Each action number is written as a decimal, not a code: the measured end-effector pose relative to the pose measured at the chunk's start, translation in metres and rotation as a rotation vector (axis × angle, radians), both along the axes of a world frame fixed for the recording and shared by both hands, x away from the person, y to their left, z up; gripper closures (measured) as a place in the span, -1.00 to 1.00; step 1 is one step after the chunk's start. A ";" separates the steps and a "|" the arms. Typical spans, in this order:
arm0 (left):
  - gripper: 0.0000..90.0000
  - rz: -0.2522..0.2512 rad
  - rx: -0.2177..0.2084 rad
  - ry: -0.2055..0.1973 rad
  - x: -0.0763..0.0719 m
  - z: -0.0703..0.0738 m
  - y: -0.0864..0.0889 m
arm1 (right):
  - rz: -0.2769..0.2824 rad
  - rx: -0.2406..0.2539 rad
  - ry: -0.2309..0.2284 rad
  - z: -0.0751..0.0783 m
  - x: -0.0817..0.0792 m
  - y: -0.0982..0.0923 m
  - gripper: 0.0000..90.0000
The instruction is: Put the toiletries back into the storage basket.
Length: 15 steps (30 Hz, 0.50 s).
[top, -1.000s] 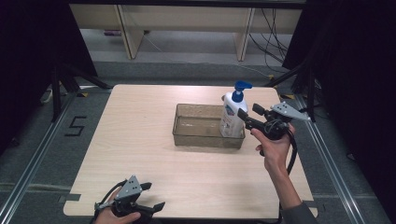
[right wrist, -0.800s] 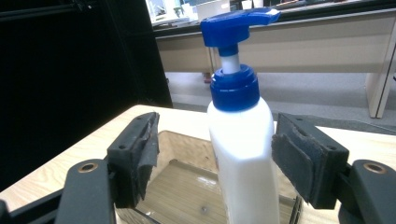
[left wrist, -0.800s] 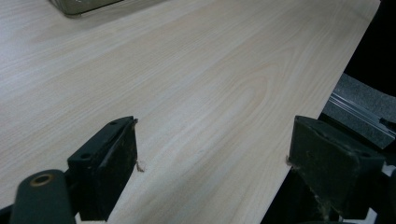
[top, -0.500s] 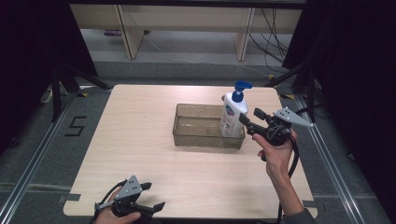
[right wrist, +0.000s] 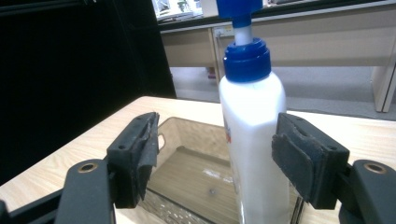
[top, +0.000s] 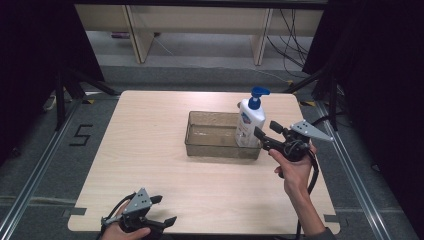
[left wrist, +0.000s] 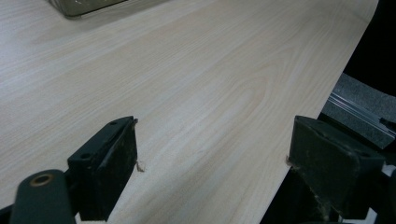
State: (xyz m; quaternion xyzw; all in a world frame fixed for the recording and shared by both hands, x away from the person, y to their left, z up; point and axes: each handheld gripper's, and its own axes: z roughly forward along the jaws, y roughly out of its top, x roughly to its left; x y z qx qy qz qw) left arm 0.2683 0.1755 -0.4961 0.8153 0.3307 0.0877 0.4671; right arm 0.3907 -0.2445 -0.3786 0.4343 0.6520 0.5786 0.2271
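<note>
Pump bottle [top: 250, 122], white with a blue cap, stands upright in the right end of the clear bin [top: 212, 142], which sits on the tabletop [top: 150, 150] toward its far right corner. Right gripper [top: 264, 134] sits just beside it, jaws apart and not pressing it. Left gripper [top: 162, 210] rests released at the near edge.

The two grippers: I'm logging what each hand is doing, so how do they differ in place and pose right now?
The right gripper is raised beside the clear bin, jaws open towards the white pump bottle standing in it; the left gripper sits low at the table's near edge, far from both. The right gripper's jaws flank the bottle without pressing it; the left gripper's jaws frame bare wood. Both are open and hand-held.
</note>
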 end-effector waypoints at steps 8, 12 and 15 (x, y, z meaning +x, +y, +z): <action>-0.67 0.001 -0.009 0.001 0.000 0.000 -0.001 | 0.006 -0.021 0.012 -0.004 -0.006 0.002 -0.30; -0.67 0.001 -0.009 0.001 0.000 0.000 -0.001 | 0.016 -0.031 0.014 -0.007 -0.010 0.004 -0.30; -0.67 0.001 -0.009 0.001 0.000 0.000 -0.001 | 0.031 -0.032 0.015 -0.008 -0.013 0.006 -0.30</action>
